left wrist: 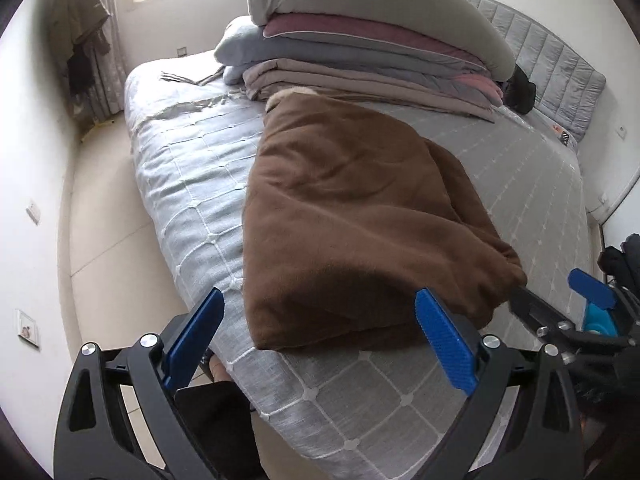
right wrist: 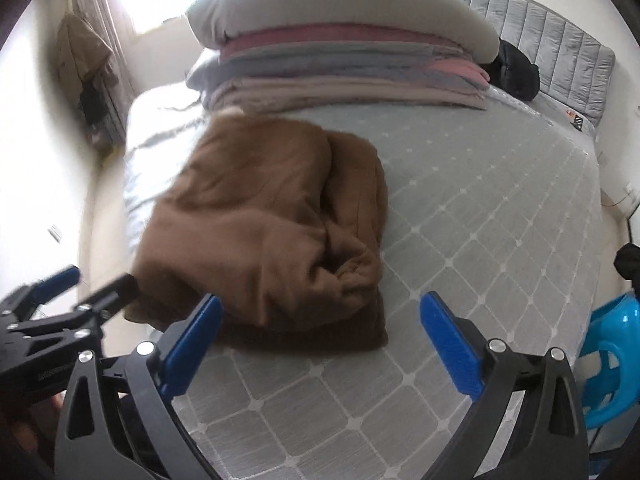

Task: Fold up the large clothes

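Across most of both wrist views lies one bed, covered in grey quilted fabric with a white grid pattern. At its far end sits one stack of folded bedding, topped by a thick pale grey roll, with pink, grey and beige layers beneath. One grey padded headboard runs behind it.

One brown garment lies folded into a bulky bundle on the bed's near half, close to the near edge, touching neither gripper. The right view, slightly blurred, shows a rumpled opening at the bundle's right side; the left view shows only smooth folded fabric there.

Two grippers appear. The left gripper hangs above the bed's near edge, blue fingers spread wide with nothing between them. The right gripper is likewise wide apart and empty. Each view catches the other gripper at its side.

One blue plastic chair shows clearly only in the right view. Clothes hanging by the window are sharper in the left view.
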### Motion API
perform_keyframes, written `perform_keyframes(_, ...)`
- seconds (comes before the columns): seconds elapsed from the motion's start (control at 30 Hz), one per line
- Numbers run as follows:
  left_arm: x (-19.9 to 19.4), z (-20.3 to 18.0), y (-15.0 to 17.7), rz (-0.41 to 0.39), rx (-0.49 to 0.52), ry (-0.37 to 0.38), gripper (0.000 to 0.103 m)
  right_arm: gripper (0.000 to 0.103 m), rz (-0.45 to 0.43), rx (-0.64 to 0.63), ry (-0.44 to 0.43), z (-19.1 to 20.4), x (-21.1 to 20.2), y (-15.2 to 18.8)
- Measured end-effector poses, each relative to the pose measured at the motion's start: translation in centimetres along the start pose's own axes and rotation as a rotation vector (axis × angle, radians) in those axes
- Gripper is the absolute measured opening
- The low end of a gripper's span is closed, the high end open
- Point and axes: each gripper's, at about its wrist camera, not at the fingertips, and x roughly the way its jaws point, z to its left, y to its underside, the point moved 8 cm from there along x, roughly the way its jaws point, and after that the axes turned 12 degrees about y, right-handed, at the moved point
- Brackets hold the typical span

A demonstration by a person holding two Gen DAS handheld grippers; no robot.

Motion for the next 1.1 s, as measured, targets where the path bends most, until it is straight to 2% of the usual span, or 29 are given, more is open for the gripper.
perform_keyframes(0.07, 0.5, 0.3, -0.1, 0.041, -0.009, -0.034, 0.093, 0.096, 0.027, 0.007, 0.009, 0.3, 0.7, 0.0)
perform_keyframes(0.13, 0.5, 0.2, -0.1, 0.037, -0.008, -0.030, 0.093, 0.096, 0.053, -0.014, 0.079, 0.4, 1.3, 0.0)
perform_keyframes(0.23, 0.3, -0.1, -0.2, 0.021, 0.014, -0.055, 0.093, 0.096, 0.028, -0.026, 0.117, 0.8, 1.2, -0.1)
perform_keyframes(0.57, 0.5, -0.2, 0.2, 0.036, 0.032, -0.049, 0.093, 0.096, 0.071, -0.010, 0.083, 1.3, 1.9, 0.7)
perform_keyframes(1.1, 1.0, 0.3, 0.2, 0.032, 0.042, -0.055, 0.093, 0.096, 0.085, -0.002, 0.042, 2.2, 2.2, 0.7)
